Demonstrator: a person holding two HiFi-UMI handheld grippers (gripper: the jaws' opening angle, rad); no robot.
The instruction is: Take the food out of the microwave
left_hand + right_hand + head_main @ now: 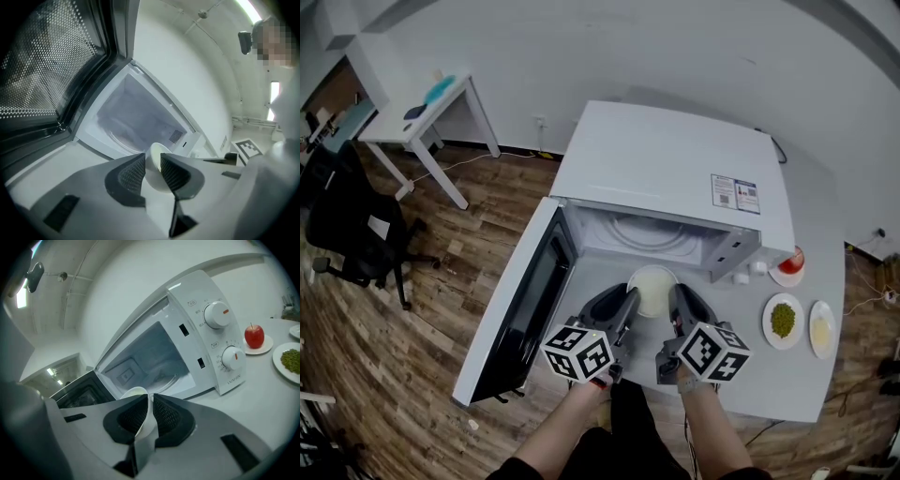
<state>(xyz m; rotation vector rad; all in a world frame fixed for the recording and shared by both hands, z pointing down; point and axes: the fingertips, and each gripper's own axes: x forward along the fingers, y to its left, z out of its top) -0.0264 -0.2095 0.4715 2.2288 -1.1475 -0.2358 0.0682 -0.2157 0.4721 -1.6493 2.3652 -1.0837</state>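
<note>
My left fingers [132, 174] and right fingers [166, 416] clamp opposite rims of the bowl [652, 289], just outside the open microwave [675, 173], over the desk [769, 380].

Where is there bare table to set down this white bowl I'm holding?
Bare table lies in front of the microwave, between its open door and the peas plate. Right of the microwave is crowded: apple plate, peas plate, yellow-food plate.

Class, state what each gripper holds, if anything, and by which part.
Both the left gripper and right gripper clamp the white bowl by its rim, on opposite sides.
</note>
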